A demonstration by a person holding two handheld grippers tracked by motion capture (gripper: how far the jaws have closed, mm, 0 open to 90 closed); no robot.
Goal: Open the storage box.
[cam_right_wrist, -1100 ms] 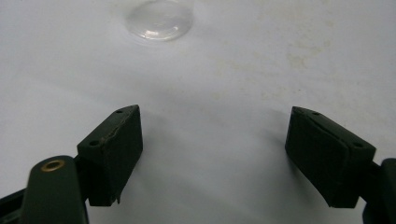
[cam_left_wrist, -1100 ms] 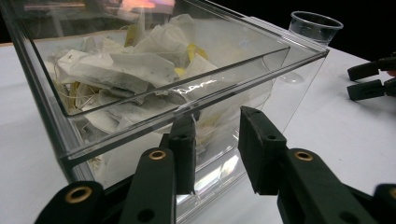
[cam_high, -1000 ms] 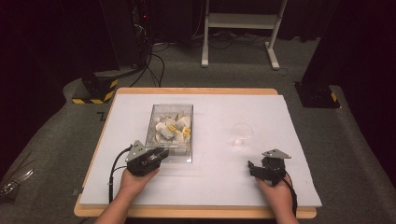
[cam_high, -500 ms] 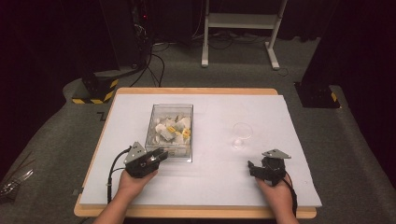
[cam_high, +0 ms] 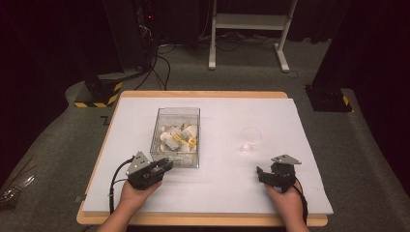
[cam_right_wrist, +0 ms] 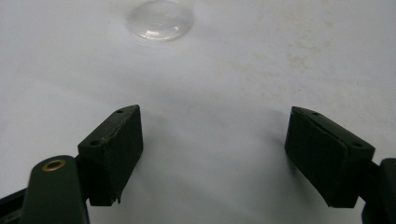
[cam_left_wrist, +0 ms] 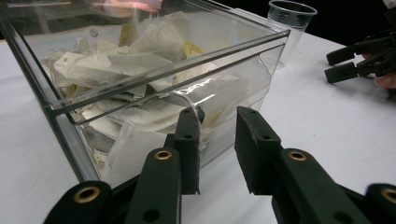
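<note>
Left gripper (cam_left_wrist: pixel 217 140) part-open, empty, before clear box (cam_high: pixel 176 136) of sachets (cam_high: pixel 178 137) — right gripper (cam_right_wrist: pixel 212 154) wide, empty — cup (cam_high: pixel 251 138) ahead.

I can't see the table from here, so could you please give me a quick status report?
Left claw open, at the near end of the clear box of tea bags. Right claw open, empty. Cup upright. Nothing in the way.

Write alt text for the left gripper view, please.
A hand-held gripper with open black jaws points at the near wall of a clear box full of tea bags on a white table; a clear plastic cup stands behind.
</note>
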